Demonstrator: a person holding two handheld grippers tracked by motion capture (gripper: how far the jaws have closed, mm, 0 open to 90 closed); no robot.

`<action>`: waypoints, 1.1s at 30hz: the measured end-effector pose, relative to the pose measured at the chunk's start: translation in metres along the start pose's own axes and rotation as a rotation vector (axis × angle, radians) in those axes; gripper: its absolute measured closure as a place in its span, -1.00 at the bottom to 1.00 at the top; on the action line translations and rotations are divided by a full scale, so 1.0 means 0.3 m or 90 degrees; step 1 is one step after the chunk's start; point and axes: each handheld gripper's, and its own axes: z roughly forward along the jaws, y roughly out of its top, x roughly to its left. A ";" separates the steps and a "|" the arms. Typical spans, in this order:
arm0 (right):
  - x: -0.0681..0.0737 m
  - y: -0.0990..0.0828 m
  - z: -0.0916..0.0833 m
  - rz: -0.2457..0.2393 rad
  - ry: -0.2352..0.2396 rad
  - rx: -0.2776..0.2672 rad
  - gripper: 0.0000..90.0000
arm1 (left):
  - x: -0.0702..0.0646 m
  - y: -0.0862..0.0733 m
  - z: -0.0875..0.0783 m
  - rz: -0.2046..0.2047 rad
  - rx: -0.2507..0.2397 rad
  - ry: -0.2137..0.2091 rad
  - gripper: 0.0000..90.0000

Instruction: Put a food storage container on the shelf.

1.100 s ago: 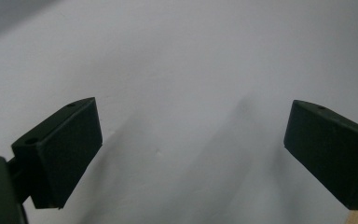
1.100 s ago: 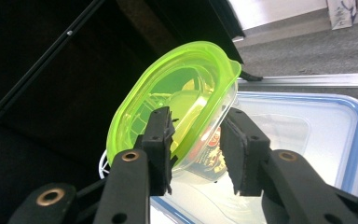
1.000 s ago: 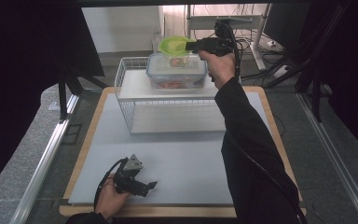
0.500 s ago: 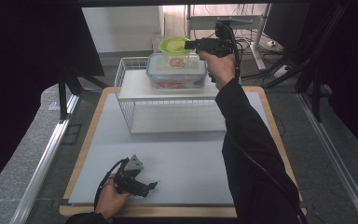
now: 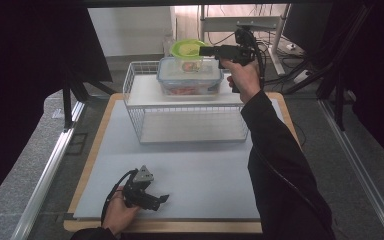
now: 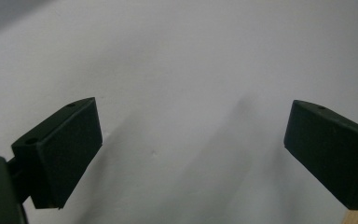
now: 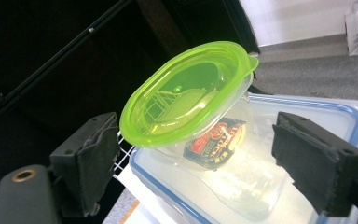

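Plainly the right tool (image 5: pixel 206 50), jaws spread wide and empty, points straight at the green-lidded tub (image 7: pixel 191 109) perched tilted on the blue-rimmed box (image 5: pixel 190 76) atop the wire rack (image 5: pixel 190 117), while the left tool (image 5: pixel 161 199), likewise open, rests far away on the surface (image 5: pixel 205 170).

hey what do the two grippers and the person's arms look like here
Both grippers are black, each with two blocky black jaws. The left gripper carries a grey three-cornered plate on top and trails a black cable. The right gripper has a pistol-style body with a black cable too. The right arm wears a long black sleeve.
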 end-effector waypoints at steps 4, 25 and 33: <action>0.006 -0.012 -0.022 -0.026 0.007 -0.004 -0.74 | 0.003 0.002 -0.003 -0.013 -0.007 -0.006 -0.92; 0.023 -0.165 -0.121 -0.184 -0.022 0.018 -0.85 | 0.005 0.004 -0.007 -0.018 -0.015 -0.011 -0.92; 0.027 -0.255 -0.149 -0.222 -0.051 0.028 -0.88 | 0.003 0.005 -0.008 -0.024 -0.019 -0.017 -0.92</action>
